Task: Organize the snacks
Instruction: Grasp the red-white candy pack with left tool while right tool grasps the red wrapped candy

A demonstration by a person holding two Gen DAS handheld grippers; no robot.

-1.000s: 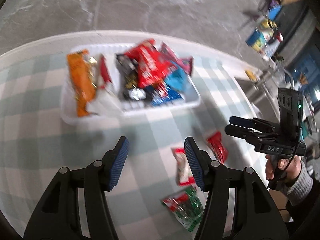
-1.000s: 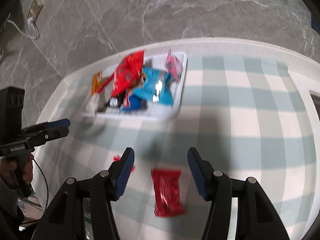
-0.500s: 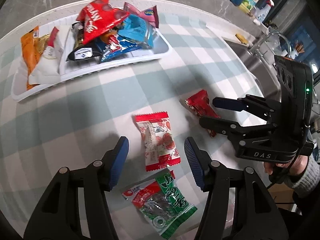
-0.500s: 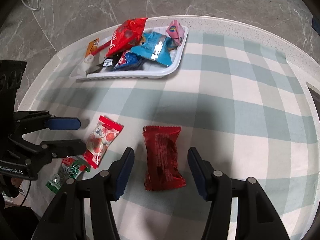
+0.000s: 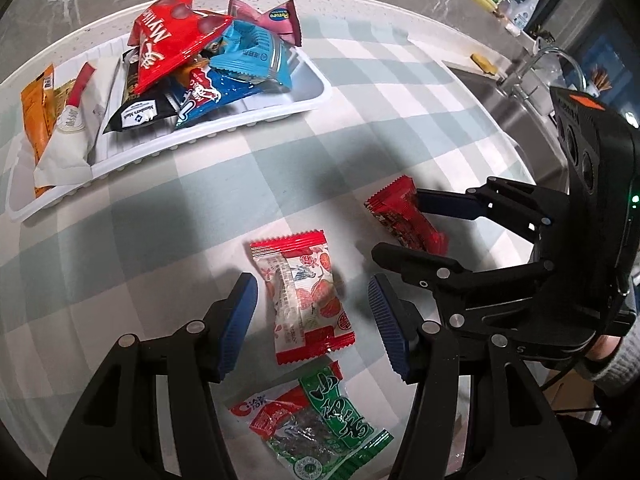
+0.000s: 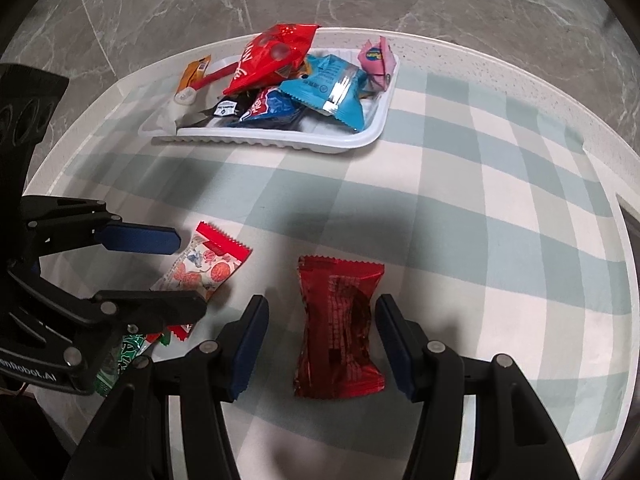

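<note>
Grey marble floor behind, round table (image 6: 520, 200) with a pale green check cloth. Landmark for us: the white tray (image 5: 248, 118), heaped with packets at the far side of the table.

On our side of the tray, three loose snacks lie flat on the cloth. White-and-red candy packet (image 5: 304, 300) sits well apart from the tray, toward us. Dark red packet (image 6: 340, 324) lies to the right of that candy, equally far from the tray. Green-and-red packet (image 5: 316, 420) is farthest from the tray, just beyond the candy's near end, by the table edge.

Left gripper (image 5: 312, 320) is released, jaws spread wide with the candy packet between them; pads not touching it as far as we see. Right gripper (image 6: 318, 340) is also released, straddling the dark red packet, right pad very near its edge, left pad apart.

Step as we judge it: double pick, both tools lined up over one loose snack each, nothing grasped yet. Most of the sorting looks done; three packets left outside the tray.

Next move calls for lowering so the pads bracket the wrappers at cloth level, then squeezing. Thin foil is slippery and may slide or crumple, so we'd close on the thick middle, lift, and carry to the tray.
</note>
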